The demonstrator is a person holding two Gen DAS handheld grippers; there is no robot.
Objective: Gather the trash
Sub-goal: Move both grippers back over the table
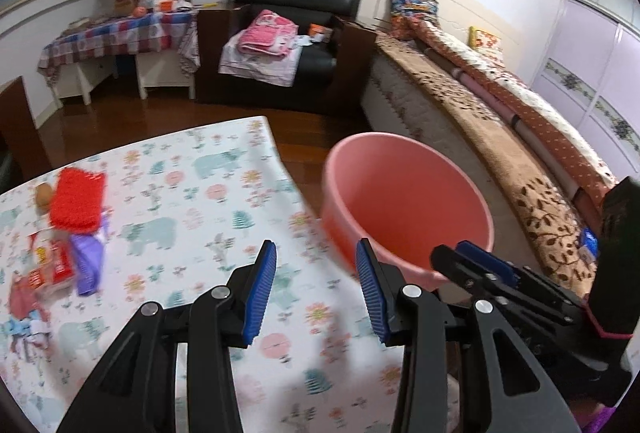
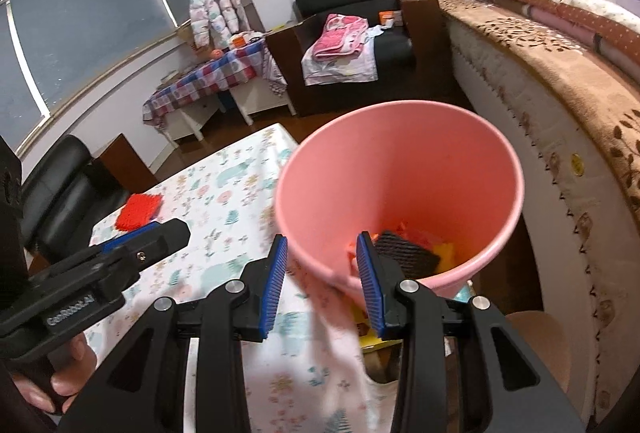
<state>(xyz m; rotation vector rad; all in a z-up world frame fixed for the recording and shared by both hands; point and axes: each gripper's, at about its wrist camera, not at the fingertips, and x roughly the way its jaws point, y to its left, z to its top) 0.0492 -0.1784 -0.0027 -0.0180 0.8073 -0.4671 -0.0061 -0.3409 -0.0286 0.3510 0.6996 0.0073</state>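
Observation:
A pink bucket (image 2: 400, 169) stands off the table's right edge, beside the bed. Inside lie a black mesh piece (image 2: 404, 253) and orange and yellow scraps. My right gripper (image 2: 323, 285) is open over the bucket's blurred near rim, its pads not pressing on it. My left gripper (image 1: 316, 289) is open and empty over the flowered tablecloth (image 1: 192, 209), left of the bucket (image 1: 408, 201). At the table's left lie a red fuzzy cloth (image 1: 78, 201), a purple wrapper (image 1: 86, 261), a red-and-white packet (image 1: 52, 269) and a brown round thing (image 1: 44, 195).
A bed (image 1: 500, 137) with a brown blanket runs along the right. A black armchair (image 1: 288, 45) with pink clothes stands at the back, beside a low table with a chequered cloth (image 1: 120, 37). A brown stool (image 2: 532, 333) stands near the bucket. A hand (image 2: 60, 373) holds the left gripper.

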